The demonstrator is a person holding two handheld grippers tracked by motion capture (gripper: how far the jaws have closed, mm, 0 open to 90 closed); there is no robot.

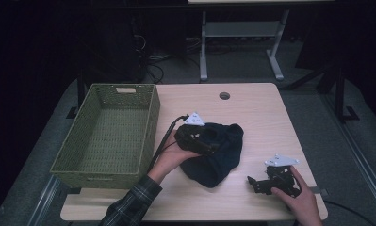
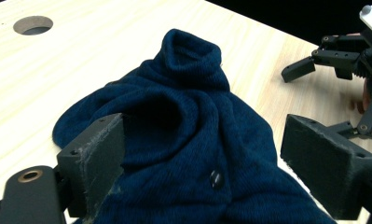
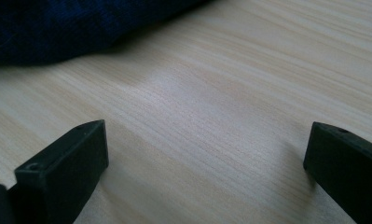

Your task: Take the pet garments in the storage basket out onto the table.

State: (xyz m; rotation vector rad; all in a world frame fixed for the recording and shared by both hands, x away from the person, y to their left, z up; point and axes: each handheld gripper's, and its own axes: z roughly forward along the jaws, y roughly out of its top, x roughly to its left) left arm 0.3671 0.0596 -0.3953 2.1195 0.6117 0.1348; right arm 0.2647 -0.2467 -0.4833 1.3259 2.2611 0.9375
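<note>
A dark blue knitted garment (image 1: 221,157) lies crumpled near the middle of the wooden table (image 1: 261,117). My left gripper (image 1: 213,143) hovers over its left part, held by a hand in a plaid sleeve. In the left gripper view the garment (image 2: 183,107) with a small dark button lies below my left gripper (image 2: 211,158), whose jaws stand wide apart and open, pads clear of the cloth. My right gripper (image 1: 252,182) rests low at the table's front right, open. In the right gripper view, my right gripper (image 3: 207,154) spans bare wood, with the garment (image 3: 58,28) at the top left.
A green woven basket (image 1: 150,122) stands at the table's left side, nothing visible inside. A round cable hole (image 1: 224,95) sits near the far edge. Beyond the table are a dark floor, cables and a desk frame (image 1: 242,33).
</note>
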